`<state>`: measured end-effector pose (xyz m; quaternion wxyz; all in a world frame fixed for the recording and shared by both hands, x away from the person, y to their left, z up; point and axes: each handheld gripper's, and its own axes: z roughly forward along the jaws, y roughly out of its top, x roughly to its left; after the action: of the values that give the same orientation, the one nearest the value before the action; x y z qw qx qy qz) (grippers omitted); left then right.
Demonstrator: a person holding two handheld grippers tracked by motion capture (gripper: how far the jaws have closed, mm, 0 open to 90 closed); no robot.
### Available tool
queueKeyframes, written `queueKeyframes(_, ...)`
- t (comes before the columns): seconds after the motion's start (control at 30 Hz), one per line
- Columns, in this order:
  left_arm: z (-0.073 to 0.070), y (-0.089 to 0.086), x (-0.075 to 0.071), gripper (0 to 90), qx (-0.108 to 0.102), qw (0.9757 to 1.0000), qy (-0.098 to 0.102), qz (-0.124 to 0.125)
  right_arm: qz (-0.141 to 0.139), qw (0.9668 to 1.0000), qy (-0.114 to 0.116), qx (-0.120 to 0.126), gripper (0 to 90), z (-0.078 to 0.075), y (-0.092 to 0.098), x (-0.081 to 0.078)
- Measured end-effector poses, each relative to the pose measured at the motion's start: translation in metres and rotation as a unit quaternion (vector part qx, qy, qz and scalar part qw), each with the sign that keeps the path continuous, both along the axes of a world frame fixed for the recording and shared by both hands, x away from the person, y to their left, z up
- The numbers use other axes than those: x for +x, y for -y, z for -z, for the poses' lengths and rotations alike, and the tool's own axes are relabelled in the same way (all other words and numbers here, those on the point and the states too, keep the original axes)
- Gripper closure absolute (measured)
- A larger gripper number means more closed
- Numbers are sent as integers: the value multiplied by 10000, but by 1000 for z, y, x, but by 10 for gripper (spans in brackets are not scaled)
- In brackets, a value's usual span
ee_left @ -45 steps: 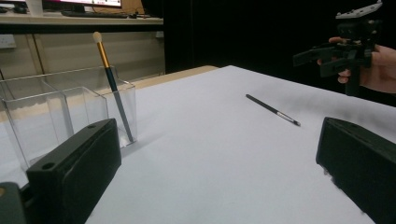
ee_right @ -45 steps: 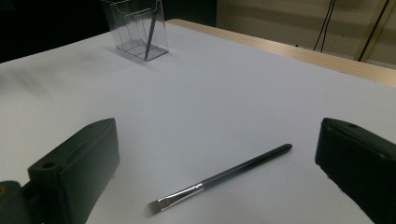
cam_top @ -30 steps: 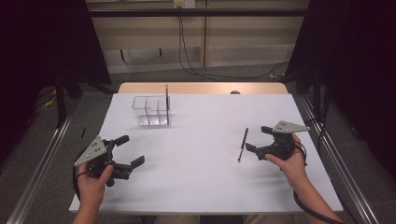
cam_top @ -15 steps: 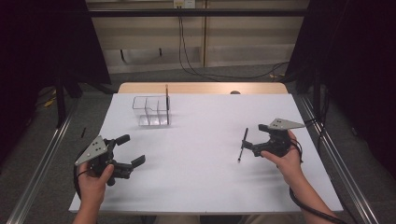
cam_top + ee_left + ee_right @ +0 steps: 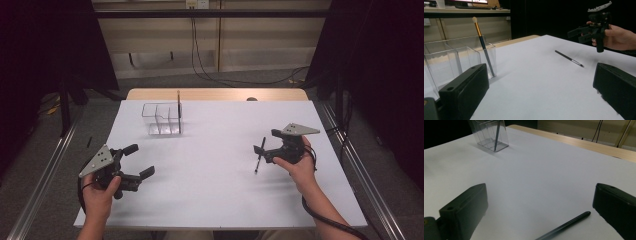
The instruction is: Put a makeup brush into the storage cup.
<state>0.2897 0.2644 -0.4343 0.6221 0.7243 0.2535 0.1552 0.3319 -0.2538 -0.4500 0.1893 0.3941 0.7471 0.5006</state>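
A thin black pen-like stick [image 5: 259, 155] lies on the white table top [image 5: 215, 170] at the right, and it shows further off in the left gripper view [image 5: 569, 58]. My right gripper [image 5: 266, 145] is open right beside the stick, jaws pointing left. In the right gripper view the stick's end [image 5: 564, 226] lies low between the open jaws of the right gripper [image 5: 539, 205], untouched. A clear divided organizer [image 5: 161, 119] stands at the back left with a gold-and-blue brush [image 5: 178, 106] upright in it. My left gripper [image 5: 139, 160] is open near the front left, holding nothing.
The left gripper view shows the organizer [image 5: 456, 60] and brush [image 5: 482, 42] close on its left, and the other hand with the right gripper [image 5: 584, 31] beyond. A bare wooden strip [image 5: 215, 94] edges the table's far side. Metal rails [image 5: 360, 170] run along both sides.
The right gripper has edged left and slightly away from me, closing in on the stick. The stick, the organizer and the left gripper have stayed put.
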Motion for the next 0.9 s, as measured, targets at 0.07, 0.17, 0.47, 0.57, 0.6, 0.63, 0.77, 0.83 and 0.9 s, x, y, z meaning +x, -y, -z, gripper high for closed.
queueKeyframes(0.07, 0, 0, 0, 3, 8, 10000, 6, 9, 10, 10000, -62, -71, 0, -1, -1, 2)
queueKeyframes(0.17, 0, 0, 1, 3, 10, 10000, 1, 12, 45, 9995, -210, -230, 0, -3, -4, 6)
queueKeyframes(0.47, 0, 3, 2, 4, -2, 10000, -16, 43, 301, 9913, -1073, -695, 12, -4, -9, 16)
queueKeyframes(0.57, 0, 3, 3, 4, 24, 10000, -14, 67, 364, 9872, -1294, -855, 16, -5, -10, 18)
queueKeyframes(0.6, 0, 4, 3, 4, 25, 10000, -20, 67, 390, 9856, -1354, -931, 17, -5, -10, 18)
queueKeyframes(0.63, 0, 4, 3, 4, 36, 10000, -20, 60, 425, 9839, -1410, -1014, 16, -5, -11, 19)
queueKeyframes(0.77, 0, 5, 3, 4, 58, 10000, -19, 74, 367, 9780, -1613, -1268, 27, -6, -13, 20)
queueKeyframes(0.83, 1, 5, 3, 4, 51, 9999, -24, 86, 338, 9746, -1714, -1400, 34, -5, -15, 20)
queueKeyframes(0.9, 1, 5, 3, 4, 42, 9999, -28, 94, 332, 9701, -1851, -1534, 41, -4, -16, 20)
